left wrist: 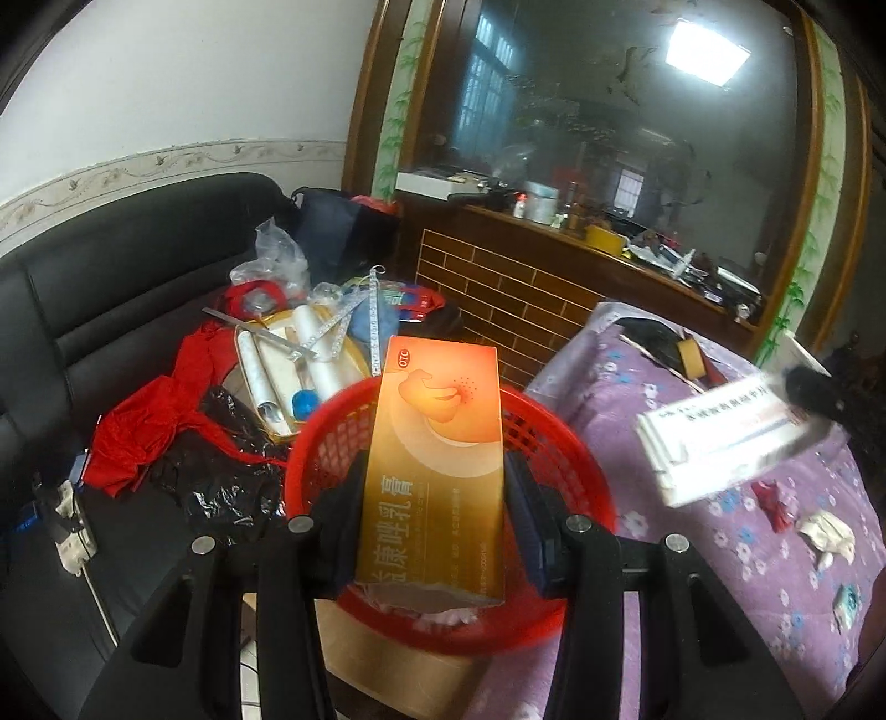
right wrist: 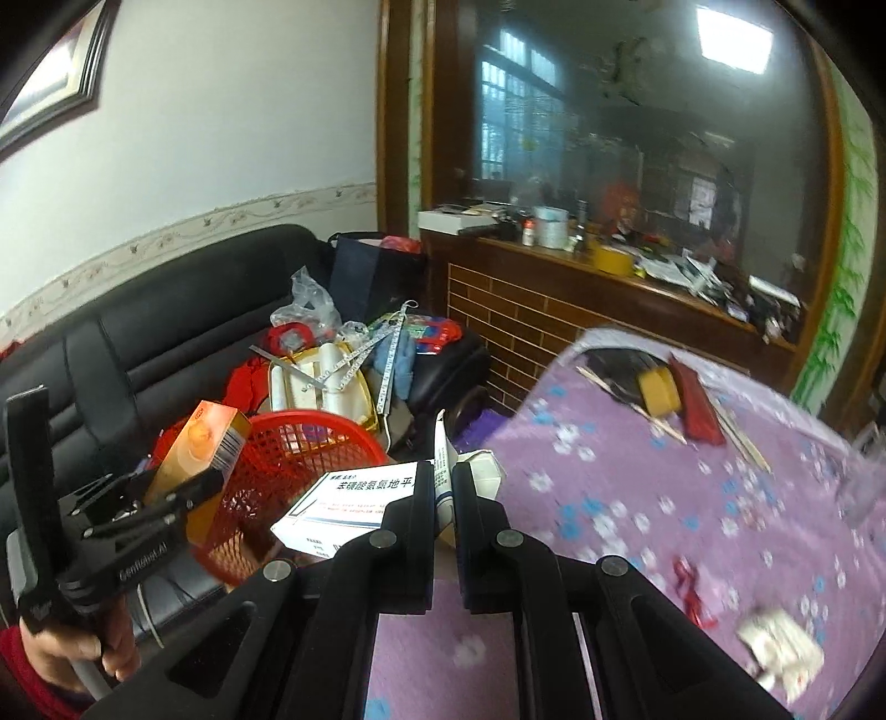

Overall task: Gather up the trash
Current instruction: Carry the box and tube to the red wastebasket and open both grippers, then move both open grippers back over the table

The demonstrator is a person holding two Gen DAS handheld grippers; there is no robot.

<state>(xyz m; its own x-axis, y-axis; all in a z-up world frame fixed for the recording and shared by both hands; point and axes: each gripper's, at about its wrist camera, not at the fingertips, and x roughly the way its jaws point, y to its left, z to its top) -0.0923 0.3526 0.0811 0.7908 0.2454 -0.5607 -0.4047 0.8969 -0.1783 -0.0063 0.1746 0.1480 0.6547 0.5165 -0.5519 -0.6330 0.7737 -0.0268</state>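
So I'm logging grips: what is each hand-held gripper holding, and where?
Left hand-held gripper: orange box, by its long sides near the lower end. Right hand-held gripper: white box, by its opened end flap.

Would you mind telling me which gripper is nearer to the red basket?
Left. The left gripper holds an orange box directly over the red basket; the right gripper holds a white box beside it.

White wall (right wrist: 232, 111) up top with a patterned border strip (right wrist: 194, 230) running along it. Below sits a black leather sofa (left wrist: 111, 266), piled with clutter. A big wood-framed glass partition (left wrist: 609, 111) reflects a square ceiling light (left wrist: 706, 50). Beneath it, a cluttered wooden counter (right wrist: 581, 266) with brown brick-pattern panelling (left wrist: 498, 288).
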